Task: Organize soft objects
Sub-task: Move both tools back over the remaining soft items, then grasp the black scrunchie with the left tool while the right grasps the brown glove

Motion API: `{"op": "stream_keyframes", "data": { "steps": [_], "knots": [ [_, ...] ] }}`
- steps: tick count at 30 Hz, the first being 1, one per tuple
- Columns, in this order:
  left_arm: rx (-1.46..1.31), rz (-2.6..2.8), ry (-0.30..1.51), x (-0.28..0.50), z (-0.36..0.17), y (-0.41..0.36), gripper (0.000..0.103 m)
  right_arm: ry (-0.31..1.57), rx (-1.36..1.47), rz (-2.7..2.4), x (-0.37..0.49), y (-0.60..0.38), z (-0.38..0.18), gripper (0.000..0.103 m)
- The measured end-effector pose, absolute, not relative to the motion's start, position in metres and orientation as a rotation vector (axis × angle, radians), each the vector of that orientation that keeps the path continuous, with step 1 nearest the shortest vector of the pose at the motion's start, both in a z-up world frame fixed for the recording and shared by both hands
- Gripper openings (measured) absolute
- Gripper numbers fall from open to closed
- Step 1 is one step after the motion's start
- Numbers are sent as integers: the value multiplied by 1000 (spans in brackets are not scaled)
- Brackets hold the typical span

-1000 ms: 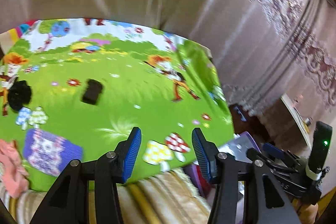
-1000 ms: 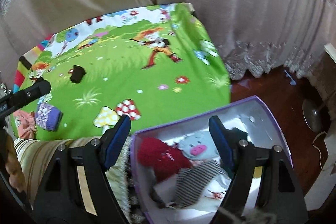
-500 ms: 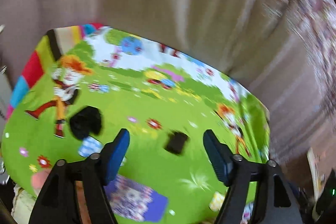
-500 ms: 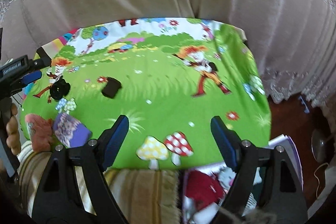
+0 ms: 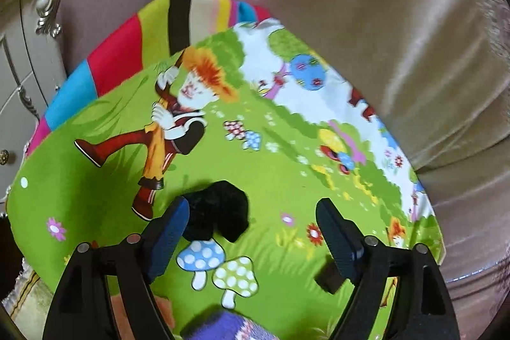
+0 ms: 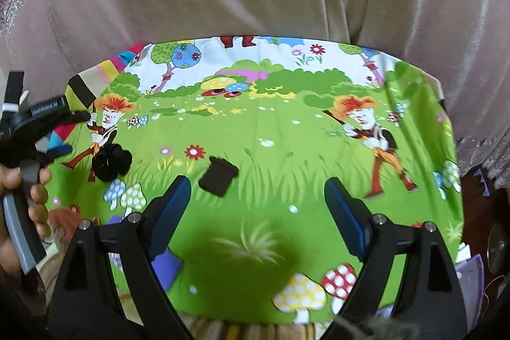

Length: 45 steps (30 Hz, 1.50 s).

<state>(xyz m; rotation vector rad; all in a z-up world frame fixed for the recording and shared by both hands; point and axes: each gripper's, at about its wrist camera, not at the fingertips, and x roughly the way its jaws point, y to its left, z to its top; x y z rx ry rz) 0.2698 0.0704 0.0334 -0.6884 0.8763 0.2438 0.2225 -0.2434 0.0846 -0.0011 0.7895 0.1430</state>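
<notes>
While both claws stand open with nothing between their pads, their jaws having just been widening, two black soft objects lie apart on the green cartoon cloth (image 6: 287, 155). One fluffy black scrunchie (image 5: 220, 209) lies before the left claw (image 5: 251, 231), toward the cloth's left edge. One dark flat piece (image 6: 218, 176) lies before the right claw (image 6: 258, 206).

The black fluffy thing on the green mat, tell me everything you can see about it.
The black fluffy thing is a small bunched, ring-like bundle of fuzzy black fabric, possibly a scrunchie. It lies flat and crumpled on the green cartoon mat, by the printed figure's feet and just above two printed mushrooms. The left claw stands open around that spot, its left pad overlapping the bundle's edge in view; contact cannot be told. From the right wrist view it sits at the mat's left side.
</notes>
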Motion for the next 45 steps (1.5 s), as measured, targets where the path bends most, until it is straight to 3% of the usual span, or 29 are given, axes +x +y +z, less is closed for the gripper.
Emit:
{"op": "stream_keyframes", "data": {
  "steps": [20, 24, 26, 28, 37, 45],
  "knots": [
    [-555, 289, 1078, 308, -50, 64, 83, 947, -18, 161, 310, -193, -13, 88],
    [-494, 249, 1080, 310, -51, 53, 68, 972, -46, 179, 314, -184, -28, 87],
    [-470, 238, 1071, 309, -51, 49, 58, 980, -53, 171, 316, -184, -33, 83],
    [-413, 245, 1065, 310, -51, 44, 46, 988, -50, 169, 319, -184, -38, 73],
    [-370, 185, 1039, 302, -42, 32, 33, 977, -59, 202, 311, -178, -37, 34],
    [-377, 78, 986, 279, -24, 8, 31, 964, -34, 194, 287, -190, -27, 29]
  ]
}}
